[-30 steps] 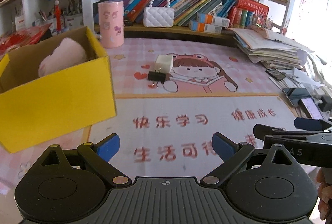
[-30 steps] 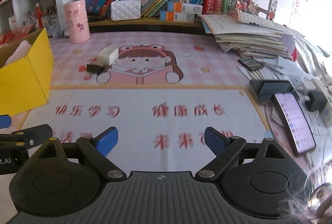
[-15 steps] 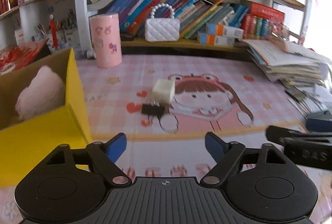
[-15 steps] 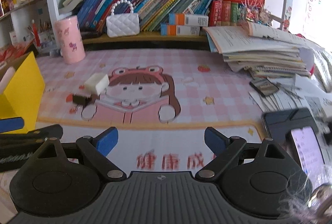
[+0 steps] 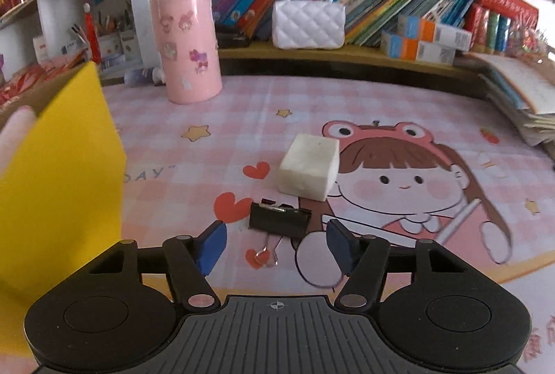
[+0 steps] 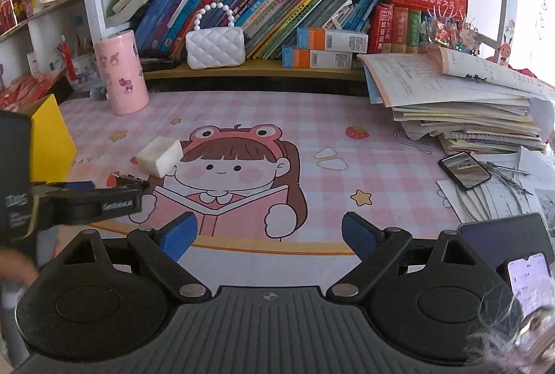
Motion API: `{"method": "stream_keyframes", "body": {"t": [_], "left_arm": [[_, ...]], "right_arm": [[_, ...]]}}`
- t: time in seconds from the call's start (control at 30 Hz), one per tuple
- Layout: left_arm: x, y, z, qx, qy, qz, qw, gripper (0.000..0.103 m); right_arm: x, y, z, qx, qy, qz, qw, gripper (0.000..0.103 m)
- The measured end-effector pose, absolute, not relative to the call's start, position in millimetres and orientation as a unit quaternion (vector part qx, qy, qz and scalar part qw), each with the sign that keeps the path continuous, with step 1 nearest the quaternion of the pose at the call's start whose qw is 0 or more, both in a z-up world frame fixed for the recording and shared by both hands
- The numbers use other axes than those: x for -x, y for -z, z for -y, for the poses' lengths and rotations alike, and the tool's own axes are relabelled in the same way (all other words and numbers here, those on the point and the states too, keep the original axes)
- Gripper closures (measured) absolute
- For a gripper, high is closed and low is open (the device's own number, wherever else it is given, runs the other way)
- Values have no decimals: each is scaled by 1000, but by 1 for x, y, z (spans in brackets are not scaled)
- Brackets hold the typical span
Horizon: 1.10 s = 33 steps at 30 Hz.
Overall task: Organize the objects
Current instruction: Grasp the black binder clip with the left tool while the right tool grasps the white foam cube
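Black binder clip [image 5: 279, 220] lies on the pink mat [image 5: 347, 103] just ahead of my left gripper [image 5: 275, 244] — jaws closing, nothing pinched yet. White block [image 5: 308, 167] just beyond. Since a second ago I've moved in closer — right gripper [image 6: 269, 235] wide, empty.

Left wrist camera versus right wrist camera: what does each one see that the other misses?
Only the left view shows the pale pink thing inside the yellow box. Only the right view shows the paper stack, the phones, and the right gripper, open over the mat. Both show the left gripper, jaws closing either side of the black binder clip without touching it, the white block and pink cup.
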State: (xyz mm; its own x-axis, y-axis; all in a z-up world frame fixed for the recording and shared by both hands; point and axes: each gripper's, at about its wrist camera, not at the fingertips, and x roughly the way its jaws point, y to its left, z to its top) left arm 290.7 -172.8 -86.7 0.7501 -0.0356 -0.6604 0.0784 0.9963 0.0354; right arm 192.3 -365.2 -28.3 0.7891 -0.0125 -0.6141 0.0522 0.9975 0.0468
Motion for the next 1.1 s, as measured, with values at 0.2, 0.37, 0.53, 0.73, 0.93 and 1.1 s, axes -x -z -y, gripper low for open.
{"method": "stream_keyframes", "body": {"t": [0.2,0.37,0.53,0.73,0.93,1.1], "left_arm": [[-311,97,169,-24,24,-357,933,49],[-313,96,170,-34,47,-355,933,64],[-283,78,161,-1,61,-367,928,64],[-227,53,138,9,107,-383,917,64],[-184,39,111,17,86,-399,913,64],[-159,34,99,19,60,-403,913,64]], "right_arm": [[-197,35,376,-36,24,-337,941,13],[-200,38,378,-36,20,-343,939,13],[-211,39,371,-34,2,-337,941,13],[-242,47,349,-38,-43,-327,943,12],[-292,62,314,1,-122,-317,941,13],[-334,75,281,34,-176,-303,936,14]]}}
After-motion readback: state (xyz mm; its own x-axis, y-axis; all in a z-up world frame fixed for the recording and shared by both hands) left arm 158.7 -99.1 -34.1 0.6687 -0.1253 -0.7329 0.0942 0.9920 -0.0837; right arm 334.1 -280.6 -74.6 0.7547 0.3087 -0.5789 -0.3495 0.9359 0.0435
